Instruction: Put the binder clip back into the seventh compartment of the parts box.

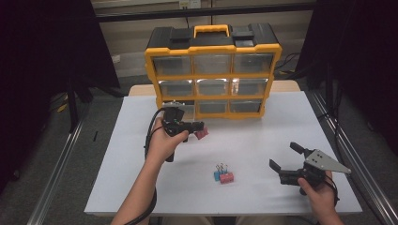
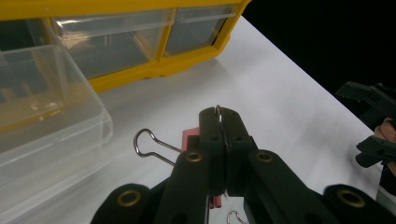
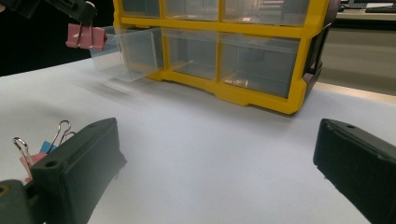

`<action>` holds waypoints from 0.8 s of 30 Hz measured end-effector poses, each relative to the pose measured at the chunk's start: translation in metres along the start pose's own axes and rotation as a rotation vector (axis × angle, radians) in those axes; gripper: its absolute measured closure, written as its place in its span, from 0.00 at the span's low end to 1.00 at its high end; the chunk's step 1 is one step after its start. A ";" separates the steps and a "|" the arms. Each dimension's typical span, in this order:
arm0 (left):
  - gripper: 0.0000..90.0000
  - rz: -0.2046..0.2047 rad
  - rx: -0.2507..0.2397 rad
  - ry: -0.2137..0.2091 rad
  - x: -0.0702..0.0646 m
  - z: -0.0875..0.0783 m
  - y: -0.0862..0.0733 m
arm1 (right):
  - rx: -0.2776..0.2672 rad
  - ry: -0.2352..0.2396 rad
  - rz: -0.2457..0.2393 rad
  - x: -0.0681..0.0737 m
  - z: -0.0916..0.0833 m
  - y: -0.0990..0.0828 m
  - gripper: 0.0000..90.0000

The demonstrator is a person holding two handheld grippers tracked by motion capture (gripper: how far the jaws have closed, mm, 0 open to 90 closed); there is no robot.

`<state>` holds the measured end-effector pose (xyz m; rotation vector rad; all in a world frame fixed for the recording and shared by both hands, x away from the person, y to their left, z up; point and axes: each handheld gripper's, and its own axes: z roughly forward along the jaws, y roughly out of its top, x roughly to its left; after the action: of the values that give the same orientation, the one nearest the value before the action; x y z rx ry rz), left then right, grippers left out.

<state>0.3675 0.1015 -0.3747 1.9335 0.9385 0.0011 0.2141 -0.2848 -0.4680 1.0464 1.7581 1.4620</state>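
The left gripper (image 1: 196,127) is pinching a pink binder clip (image 1: 202,133) by its wire handle, body dangling, beside the pulled-out drawer (image 3: 126,53) at upper left. The right gripper (image 1: 284,157) is resting at lower right, fingers wide and empty.

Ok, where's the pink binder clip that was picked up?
The pink binder clip hangs by a wire handle from the shut left gripper, left of centre in the high view, beside the organizer's pulled-out bottom-left drawer.
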 end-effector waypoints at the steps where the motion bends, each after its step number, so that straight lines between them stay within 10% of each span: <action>1: 0.99 0.000 -0.005 0.006 0.000 -0.001 0.003 | -0.001 0.001 0.002 0.000 0.000 0.000 0.01; 24: 0.99 0.004 -0.026 0.054 0.009 -0.007 0.028 | 0.003 0.003 0.006 0.000 0.000 0.000 0.01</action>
<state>0.3886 0.1052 -0.3536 1.9198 0.9655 0.0681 0.2139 -0.2854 -0.4679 1.0523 1.7608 1.4663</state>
